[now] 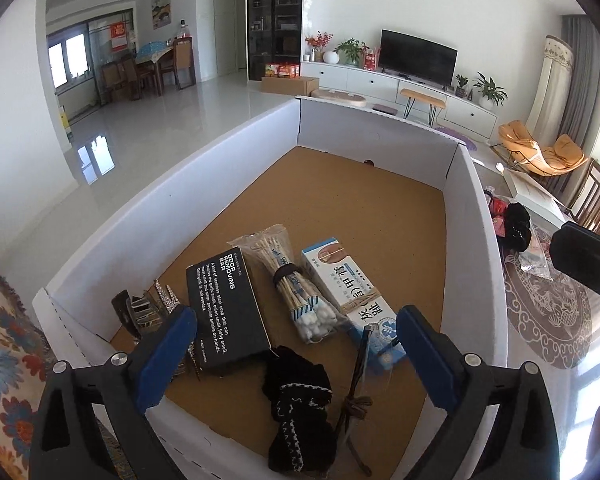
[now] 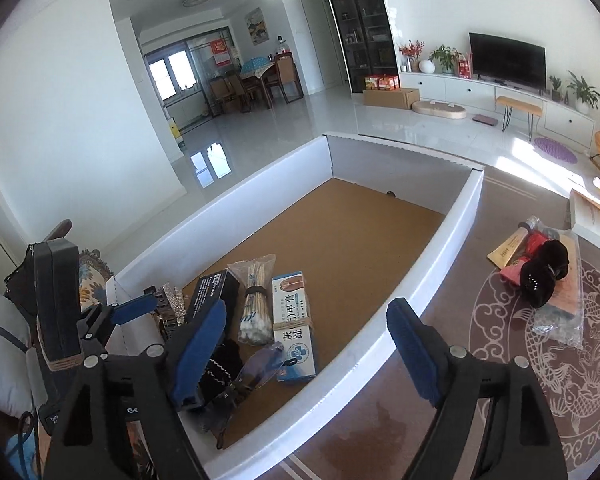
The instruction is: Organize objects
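While both grippers hang over the near end of the white box [image 1: 172, 216], most of the sorting looks done to me. The left gripper [image 1: 296, 344] stands with its jaws wide apart and nothing between the pads. Ahead of it, left to right, lie the sparkly hair clips [image 1: 152, 308], the black soap box [image 1: 228, 312], the bundle of cotton swabs [image 1: 296, 292] and the blue-and-white carton [image 1: 356, 300]; directly beneath it sit a black knitted piece [image 1: 300, 408] and a dark cord-like item [image 1: 358, 380]. The right gripper [image 2: 308, 348] is likewise spread and empty, over the box's right wall. Well off to its right, on the patterned mat [image 2: 540, 360], a small pile remains: a black scrunchie [image 2: 544, 276], tubes [image 2: 512, 248] and a clear packet [image 2: 560, 320], which I'd judge still need boxing.
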